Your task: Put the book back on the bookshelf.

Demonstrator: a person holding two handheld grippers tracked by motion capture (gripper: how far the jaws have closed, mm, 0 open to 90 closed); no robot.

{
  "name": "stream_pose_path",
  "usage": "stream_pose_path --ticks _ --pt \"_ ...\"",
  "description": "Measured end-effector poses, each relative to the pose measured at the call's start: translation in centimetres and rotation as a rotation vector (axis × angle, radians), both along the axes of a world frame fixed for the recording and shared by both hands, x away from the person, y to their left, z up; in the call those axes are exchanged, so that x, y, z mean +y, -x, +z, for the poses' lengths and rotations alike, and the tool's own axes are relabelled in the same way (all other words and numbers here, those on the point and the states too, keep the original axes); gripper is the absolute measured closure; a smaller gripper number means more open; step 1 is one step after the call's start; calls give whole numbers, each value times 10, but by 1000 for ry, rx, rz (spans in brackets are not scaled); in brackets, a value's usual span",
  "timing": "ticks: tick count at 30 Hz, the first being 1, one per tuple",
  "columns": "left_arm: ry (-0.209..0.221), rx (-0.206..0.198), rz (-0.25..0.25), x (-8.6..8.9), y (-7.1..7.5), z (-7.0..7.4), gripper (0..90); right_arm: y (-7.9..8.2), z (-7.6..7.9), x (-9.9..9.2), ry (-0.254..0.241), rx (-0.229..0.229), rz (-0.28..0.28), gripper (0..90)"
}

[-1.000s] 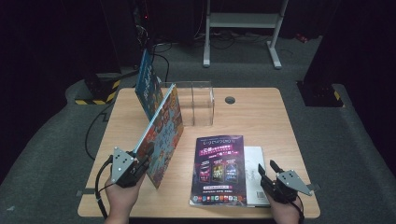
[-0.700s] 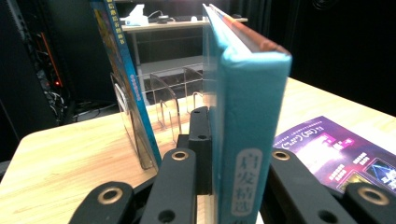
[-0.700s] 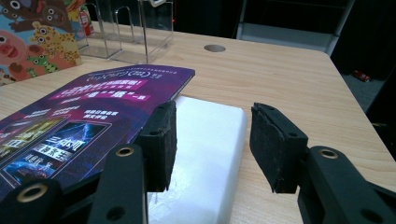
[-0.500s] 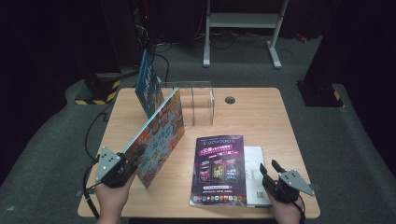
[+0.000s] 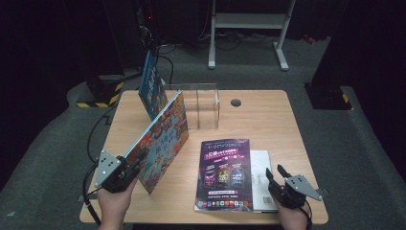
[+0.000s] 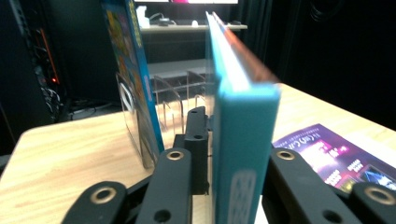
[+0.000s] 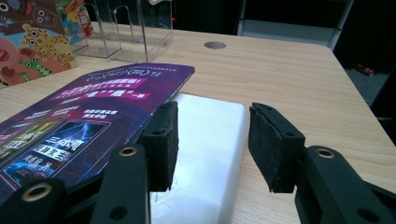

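- A large, thin picture book with a teal spine and a colourful cartoon cover [image 5: 163, 139] is gripped at its lower near corner by the left gripper [image 5: 128, 168], above the near left part of the light wooden table [image 5: 268, 124].
- In the left gripper view the book's teal spine [image 6: 243, 154] is seen clamped edge-on between the two black jaws, which have just eased open slightly with the book between them; the pads remain pressed on both covers.
- The book is tilted, its far upper corner raised towards the clear acrylic rack with dividers [image 5: 198, 106]; whether its lower edge meets the tabletop cannot be told.
- A second blue-covered book [image 5: 151, 91] is stood upright at the rack's left end, just beside the held book's far edge.
- Bare wood is left between the held book and the purple glossy brochure [image 5: 224, 173], which lies flat towards the near edge.
- The brochure's right edge is laid over a white flat book [image 5: 262, 177].
- The right gripper [image 5: 278, 178] is held at the near right corner, jaws partly apart and gripping nothing; in the right gripper view the white book [image 7: 205, 154] lies below and between them.
- The right half of the table, with its round grey cable hole [image 5: 235, 102], is left open.
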State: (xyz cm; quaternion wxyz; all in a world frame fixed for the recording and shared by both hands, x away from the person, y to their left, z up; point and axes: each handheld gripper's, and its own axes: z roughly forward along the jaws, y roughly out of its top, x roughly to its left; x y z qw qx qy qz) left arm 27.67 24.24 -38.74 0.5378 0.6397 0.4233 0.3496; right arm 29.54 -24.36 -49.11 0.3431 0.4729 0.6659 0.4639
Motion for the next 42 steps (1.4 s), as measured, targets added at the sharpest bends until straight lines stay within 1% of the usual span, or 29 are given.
stream_pose_path --ticks 4,9,12,16,18,19,21,23,24,25,27,28,29,31,32,35,36,40,42 --pt "-7 -5 1 -3 -4 4 731 1 2 0 1 -6 6 527" --pt "-20 -10 11 -6 -9 7 730 2 2 1 -3 -4 9 524" --pt "-8 -1 8 -6 -12 8 742 1 2 1 1 5 13 514" --pt "-25 1 16 -8 -15 9 757 0 1 0 1 15 8 515" --pt "-29 17 15 -9 -17 9 765 -2 1 -1 10 23 5 522" --pt "-29 17 15 -9 -17 9 776 -2 1 -1 10 23 5 522" --pt "-16 21 10 -9 -18 8 779 -4 2 -3 25 38 5 523" --pt "-15 25 8 -8 -19 9 784 -7 3 -6 28 52 1 527" --pt "-10 24 2 -8 -19 9 786 -9 4 -7 41 55 2 525" --pt "-7 22 -1 -8 -19 9 791 -10 4 -9 68 58 5 520" --pt "-2 15 -7 -8 -19 8 796 -12 5 -12 90 61 0 515" --pt "-3 9 -10 -9 -18 7 798 -12 4 -15 87 56 -5 512" --pt "-7 1 -12 -9 -18 6 799 -12 3 -17 73 57 -10 511" --pt "-11 0 -15 -10 -17 6 800 -10 -1 -21 43 54 -23 512" --pt "-15 -2 -17 -11 -17 6 801 -9 -6 -23 30 65 -23 510" --pt "-8 -2 -14 -13 -16 6 802 -9 -7 -23 31 68 -10 509" --pt "-6 3 -11 -14 -16 7 803 -9 -7 -23 12 63 -8 510" --pt "2 12 4 -17 -15 7 805 -10 -8 -22 14 64 4 510" --pt "10 14 7 -19 -15 8 806 -11 -8 -22 5 65 11 510"
